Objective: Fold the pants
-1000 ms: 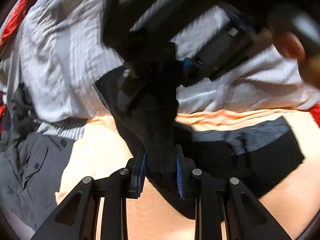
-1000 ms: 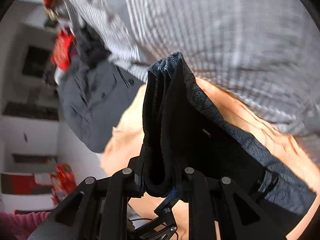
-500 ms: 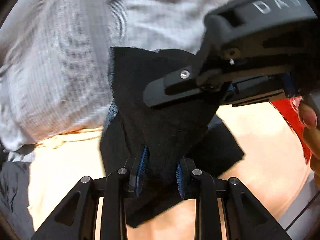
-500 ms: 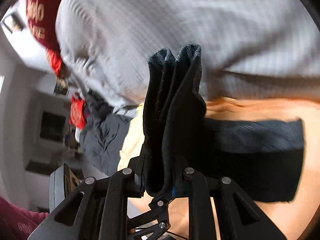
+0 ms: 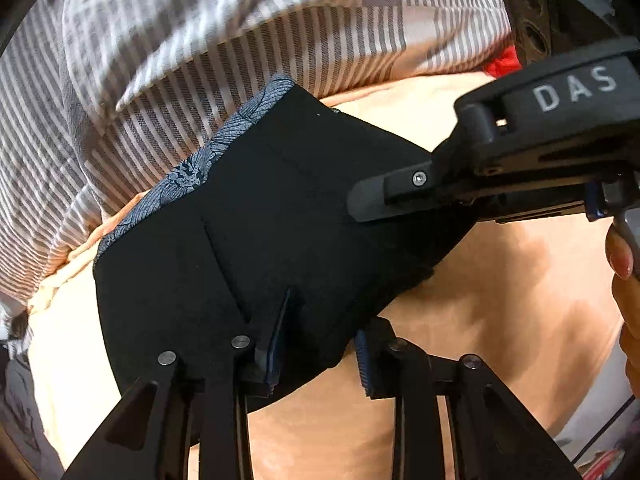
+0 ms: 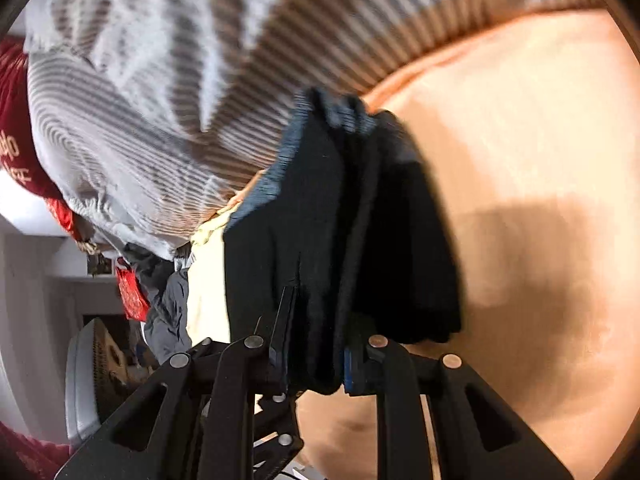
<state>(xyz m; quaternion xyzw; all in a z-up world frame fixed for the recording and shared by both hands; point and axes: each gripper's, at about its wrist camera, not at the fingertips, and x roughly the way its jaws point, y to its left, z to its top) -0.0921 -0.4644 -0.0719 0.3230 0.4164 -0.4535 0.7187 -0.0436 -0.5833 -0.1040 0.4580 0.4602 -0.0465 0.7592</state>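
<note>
Peach bedsheet [image 5: 500,300]; gripper [image 5: 400,196] marked "DAS"

Your black two-finger left gripper [image 5: 316,344] sits at the lower frame, clamped on cloth; your black right gripper [image 6: 314,356] likewise.

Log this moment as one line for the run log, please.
step: fold in progress | left gripper: shut on black pants | right gripper: shut on bunched pants edge | surface: peach sheet | beside: striped blanket

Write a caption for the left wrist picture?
Both grippers, left gripper and right gripper, clamp folded black pants over the peach sheet.
</note>
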